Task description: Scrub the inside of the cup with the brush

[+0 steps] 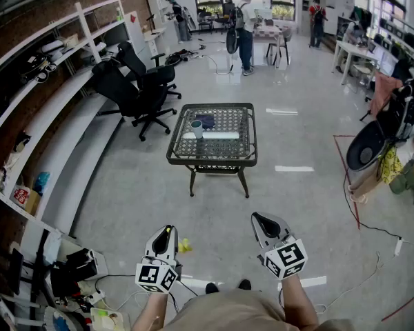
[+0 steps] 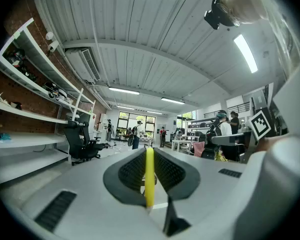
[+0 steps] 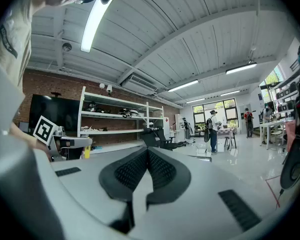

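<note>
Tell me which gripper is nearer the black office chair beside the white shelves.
Left. In the head view the left gripper is low in the picture, below the black office chair and slightly to its right. The right gripper is farther off to the right. Neither is close to it.

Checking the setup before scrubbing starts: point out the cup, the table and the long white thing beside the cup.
cup point(image 1: 196, 130), head view, side wall.
table point(image 1: 210, 163), head view, front rim.
long white thing point(image 1: 217, 135), head view, its middle.
</note>
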Demonstrator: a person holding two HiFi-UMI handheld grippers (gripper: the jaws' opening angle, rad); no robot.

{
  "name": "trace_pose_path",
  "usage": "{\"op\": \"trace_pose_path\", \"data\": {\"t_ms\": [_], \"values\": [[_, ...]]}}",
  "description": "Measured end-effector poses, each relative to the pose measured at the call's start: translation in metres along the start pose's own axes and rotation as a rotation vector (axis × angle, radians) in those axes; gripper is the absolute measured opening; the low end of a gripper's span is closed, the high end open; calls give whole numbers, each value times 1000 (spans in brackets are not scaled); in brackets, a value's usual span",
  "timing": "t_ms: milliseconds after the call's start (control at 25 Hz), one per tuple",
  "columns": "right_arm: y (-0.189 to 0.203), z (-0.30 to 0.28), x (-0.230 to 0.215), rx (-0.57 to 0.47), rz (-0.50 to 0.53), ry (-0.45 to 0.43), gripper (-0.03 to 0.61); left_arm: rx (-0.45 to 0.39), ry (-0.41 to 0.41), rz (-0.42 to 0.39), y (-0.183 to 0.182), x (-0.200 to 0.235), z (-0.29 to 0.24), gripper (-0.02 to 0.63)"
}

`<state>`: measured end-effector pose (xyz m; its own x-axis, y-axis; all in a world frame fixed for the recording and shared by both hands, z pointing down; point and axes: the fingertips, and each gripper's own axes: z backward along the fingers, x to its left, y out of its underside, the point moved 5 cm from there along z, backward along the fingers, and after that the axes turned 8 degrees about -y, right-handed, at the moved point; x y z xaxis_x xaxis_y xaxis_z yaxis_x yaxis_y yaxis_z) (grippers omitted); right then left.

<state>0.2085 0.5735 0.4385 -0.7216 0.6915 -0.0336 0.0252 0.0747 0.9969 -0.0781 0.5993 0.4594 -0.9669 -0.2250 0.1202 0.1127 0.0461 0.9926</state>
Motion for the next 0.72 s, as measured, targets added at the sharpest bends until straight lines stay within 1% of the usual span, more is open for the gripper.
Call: {"op": "trace_pose_path", "data": {"t_ms": [160,280,560,680,720], "values": [[-8,-24,3,-11,24,8,15,-9,10,-23,-9,15,-8,52],[-11,-37,5,-1,47,2,15,-8,26,-22,-11,24,-17,52],[-12,-52,6,2,32,0,15,-19,37,-22,-18,38,-30,52],[-11,-61,13,11,35,12,15,-8,42,-13,-15,51,-31,52],[-10,-65,16,16,37,17,15,-1,49,-21,-12,55,-31,52]]}}
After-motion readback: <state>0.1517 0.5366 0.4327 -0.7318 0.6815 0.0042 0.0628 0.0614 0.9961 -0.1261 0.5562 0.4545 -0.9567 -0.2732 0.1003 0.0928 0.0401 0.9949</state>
